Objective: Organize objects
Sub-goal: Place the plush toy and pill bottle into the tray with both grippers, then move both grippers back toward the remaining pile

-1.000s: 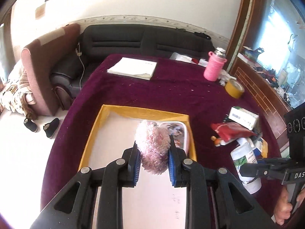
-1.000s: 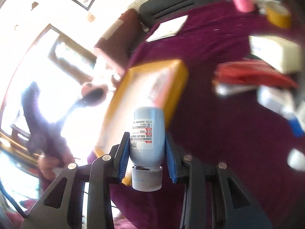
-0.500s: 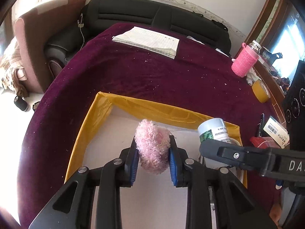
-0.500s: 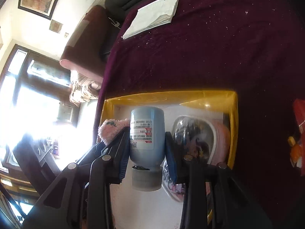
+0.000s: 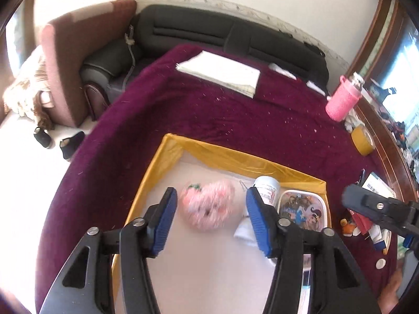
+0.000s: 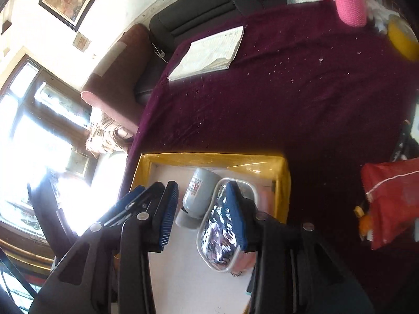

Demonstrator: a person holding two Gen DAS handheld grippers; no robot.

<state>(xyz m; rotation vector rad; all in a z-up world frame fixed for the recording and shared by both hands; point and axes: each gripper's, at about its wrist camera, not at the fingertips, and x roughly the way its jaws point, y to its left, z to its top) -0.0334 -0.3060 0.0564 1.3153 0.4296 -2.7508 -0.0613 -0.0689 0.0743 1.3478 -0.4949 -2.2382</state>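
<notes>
A yellow-walled box (image 5: 235,161) with a white floor sits on the purple tablecloth. My left gripper (image 5: 209,222) is open above it. A fluffy pink toy (image 5: 208,208) lies loose and blurred on the box floor between the jaws. My right gripper (image 6: 203,209) is also open over the box (image 6: 209,158). A pale blue bottle (image 6: 196,196) lies on its side on the box floor, free of the jaws; it also shows in the left wrist view (image 5: 267,188). A cartoon-printed case (image 5: 301,210) lies beside it, also in the right wrist view (image 6: 220,235).
An open notebook (image 5: 220,73), a pink sleeved flask (image 5: 343,102) and a yellow tape roll (image 5: 362,138) stand on the cloth beyond the box. A red packet (image 6: 390,196) and small boxes lie to the right. A dark sofa (image 5: 209,34) runs behind the table.
Both grippers have opened. The pink toy dropped from the left gripper onto the box floor. The blue bottle left the right gripper and lies in the box beside the printed case.
</notes>
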